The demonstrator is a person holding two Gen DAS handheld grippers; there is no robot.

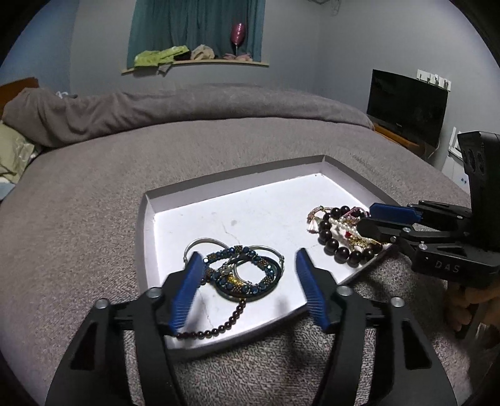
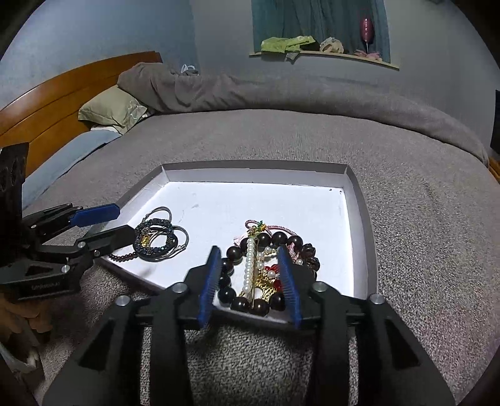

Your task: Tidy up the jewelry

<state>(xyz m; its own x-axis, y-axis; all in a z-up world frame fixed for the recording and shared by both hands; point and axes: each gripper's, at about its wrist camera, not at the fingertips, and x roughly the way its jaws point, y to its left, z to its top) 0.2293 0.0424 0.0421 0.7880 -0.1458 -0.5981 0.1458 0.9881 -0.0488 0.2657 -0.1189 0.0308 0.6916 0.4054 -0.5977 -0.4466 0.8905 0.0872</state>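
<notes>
We are holding our left gripper, fingers spread, around tangled bangles in a white tray; our right gripper, also spread, is straddling a bead pile. Next, probably closing on one piece (gently). The tray is sitting on a grey bed.

I am in a bedroom at home. A bed with a grey blanket fills the room, with a wooden headboard and a green pillow at its head. Teal curtains hang over a window ledge strewn with clothes, and a dark television stands in the corner.
</notes>
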